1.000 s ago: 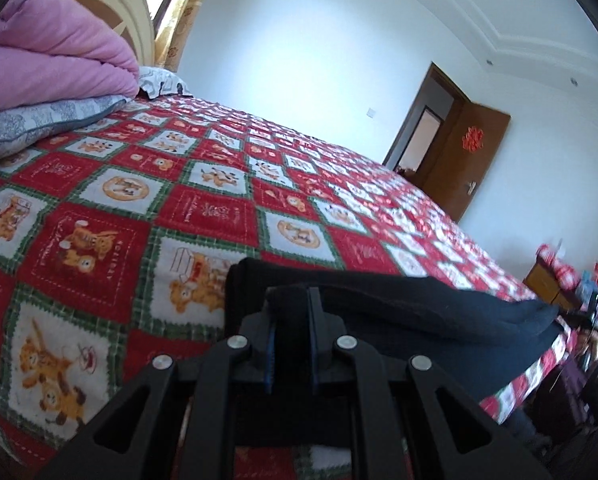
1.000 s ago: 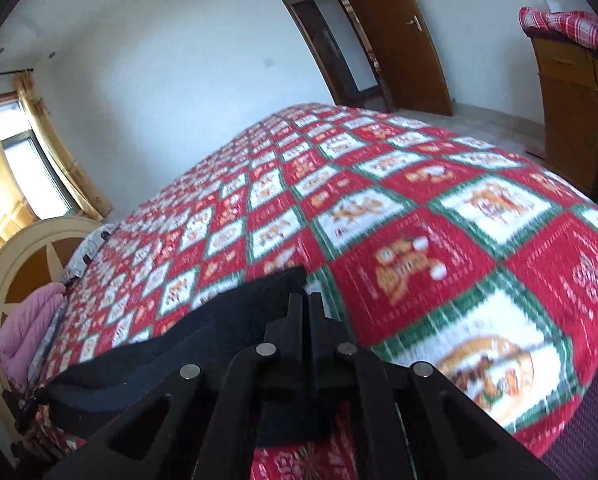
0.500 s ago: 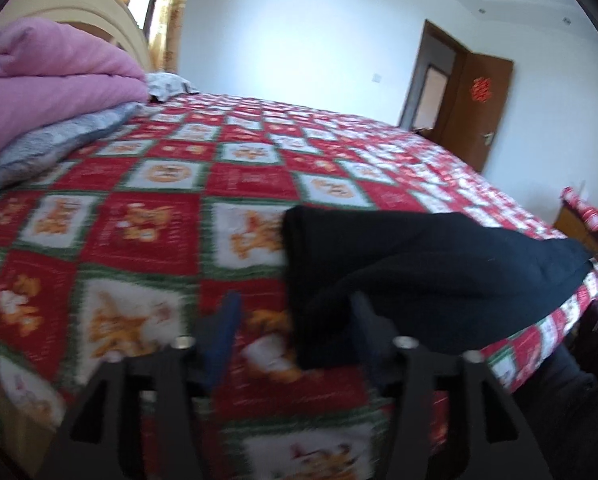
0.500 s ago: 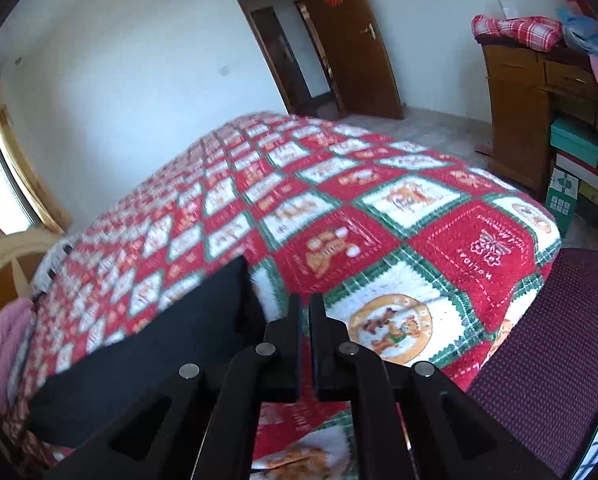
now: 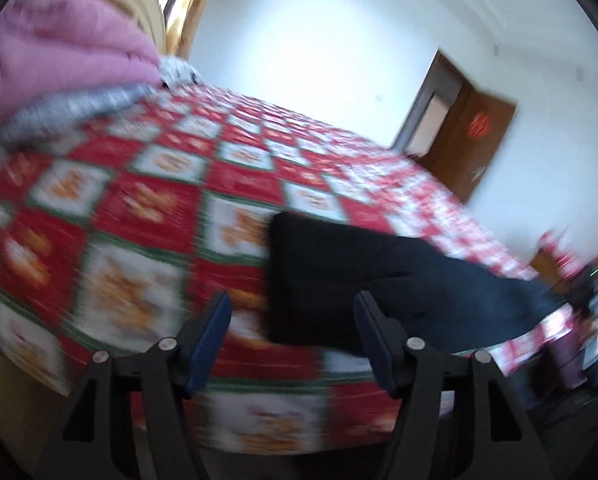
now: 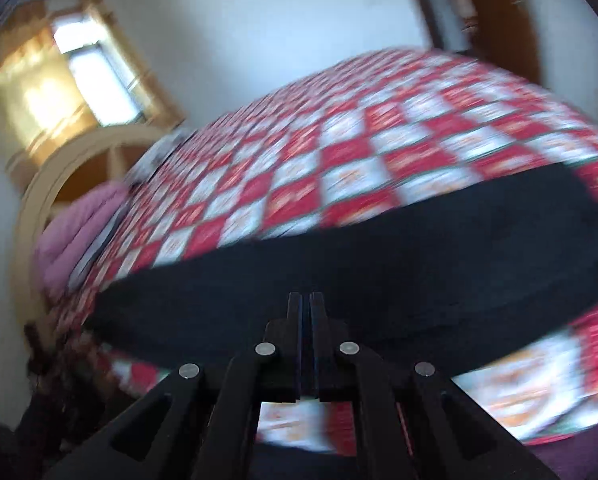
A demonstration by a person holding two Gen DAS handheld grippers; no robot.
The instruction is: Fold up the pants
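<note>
The dark navy pants (image 5: pixel 383 284) lie folded in a long strip near the front edge of the bed's red and white checked quilt (image 5: pixel 139 200). My left gripper (image 5: pixel 293 304) is open and empty, with its fingers on either side of the strip's left end, just short of it. In the right wrist view the pants (image 6: pixel 379 256) run across the frame. My right gripper (image 6: pixel 306 300) has its fingers pressed together in front of the strip's near edge. I cannot tell whether any cloth is between them. Both views are blurred by motion.
A pink duvet (image 5: pixel 55 56) on a grey pillow (image 5: pixel 71 108) sits at the head of the bed, by a cream headboard (image 6: pixel 59 168) and a window (image 6: pixel 95 80). A brown door (image 5: pixel 471 144) stands open past the bed. A cluttered dresser (image 5: pixel 571 264) is at the right.
My left gripper let go of the pants, opened and drew back. My right gripper stayed closed and swung left along the strip, now facing the headboard and window.
</note>
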